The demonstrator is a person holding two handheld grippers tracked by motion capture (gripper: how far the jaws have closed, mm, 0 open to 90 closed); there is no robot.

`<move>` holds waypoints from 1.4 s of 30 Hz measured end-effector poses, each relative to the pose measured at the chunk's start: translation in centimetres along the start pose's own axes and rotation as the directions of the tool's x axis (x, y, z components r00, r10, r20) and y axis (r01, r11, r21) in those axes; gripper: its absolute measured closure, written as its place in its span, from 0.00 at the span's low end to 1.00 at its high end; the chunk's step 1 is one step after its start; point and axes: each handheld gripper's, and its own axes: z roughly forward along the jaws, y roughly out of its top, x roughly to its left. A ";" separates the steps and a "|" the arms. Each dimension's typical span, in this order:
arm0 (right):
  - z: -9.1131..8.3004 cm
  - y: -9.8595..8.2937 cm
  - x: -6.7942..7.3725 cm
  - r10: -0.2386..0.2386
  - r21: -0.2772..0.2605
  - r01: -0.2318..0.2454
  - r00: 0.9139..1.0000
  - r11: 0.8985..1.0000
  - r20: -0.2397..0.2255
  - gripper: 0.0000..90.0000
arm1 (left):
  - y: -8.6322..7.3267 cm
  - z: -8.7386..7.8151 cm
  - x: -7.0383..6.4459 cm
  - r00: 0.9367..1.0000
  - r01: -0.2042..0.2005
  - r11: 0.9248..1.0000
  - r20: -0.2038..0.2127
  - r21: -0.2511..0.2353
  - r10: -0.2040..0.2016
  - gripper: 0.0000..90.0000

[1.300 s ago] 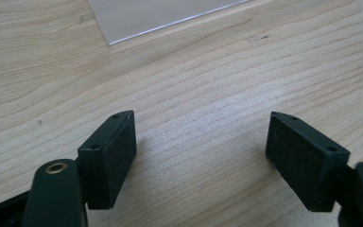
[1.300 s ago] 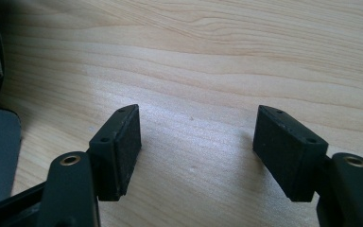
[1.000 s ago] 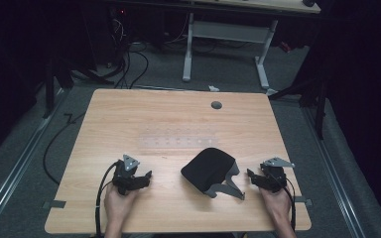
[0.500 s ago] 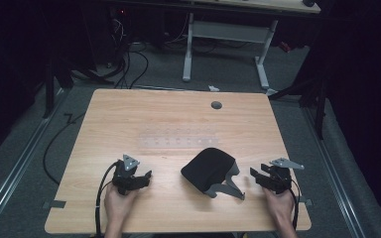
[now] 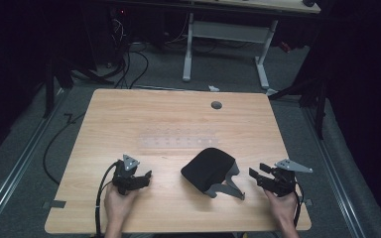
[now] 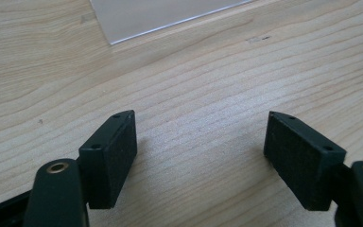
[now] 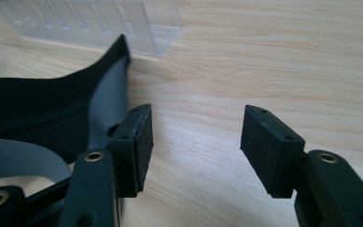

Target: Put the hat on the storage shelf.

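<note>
Black sleep-mask-like thing (image 5: 209,167), a padded dark cloth shape with grey straps (image 5: 230,186) trailing from it, is lying on the wooden table (image 5: 178,119) toward the person's edge and right of centre, between the two grippers but much nearer the right one. It is resting loosely, one side humped up and the straps splayed flat toward the front, which suggests it is simply lying there rather than being arranged, and nothing is touching it. A clear plastic strip (image 5: 178,142) is lying flat just beyond it, toward the middle of the table. In the right gripper view the black cloth (image 7: 38,109) and a grey strap (image 7: 14,163) are sitting just left of the jaws, with the strip's clear edge (image 7: 90,23) behind. The right gripper (image 5: 259,177) is being held low over the table near the front right corner, pointing leftward at the straps, its jaws spread wide and empty, so it seems to be lining up for a first grasp. The left gripper (image 5: 146,177) is waiting well apart from the cloth on the left, also low, pointing right, jaws spread with bare wood between them; in its own view the pads (image 6: 116,151) are hovering over plain tabletop. Both hands (image 5: 118,206) are coming in from the near edge, wrists level and relaxed.
</note>
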 end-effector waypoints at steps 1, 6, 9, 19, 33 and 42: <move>0.0 0.0 0.0 0.000 0.000 0.000 1.000 1.000 0.000 0.49 | 0.0 0.0 0.0 1.000 0.000 1.000 0.000 0.000 0.000 0.30; 0.3 0.6 1.3 -0.025 -0.002 0.025 0.999 1.000 -0.042 0.48 | 0.0 0.0 0.0 1.000 0.000 1.000 0.000 0.000 0.000 0.29; 0.8 0.9 1.8 -0.038 0.007 0.038 0.997 0.999 -0.060 0.47 | 0.0 0.0 0.0 1.000 0.000 1.000 0.000 0.000 0.000 0.29; 2.3 1.9 2.8 -0.057 0.023 0.060 0.993 0.998 -0.107 0.45 | 0.0 0.0 0.0 1.000 -0.005 1.000 -0.001 0.001 0.005 0.29; 5.4 3.2 3.9 -0.068 0.059 0.079 0.984 0.995 -0.165 0.41 | 0.0 0.0 0.0 1.000 -0.005 1.000 0.000 0.003 0.005 0.29; 7.2 3.5 4.2 -0.046 0.097 0.067 0.978 0.993 -0.203 0.43 | 0.0 0.0 0.0 1.000 -0.006 1.000 0.000 0.002 0.006 0.29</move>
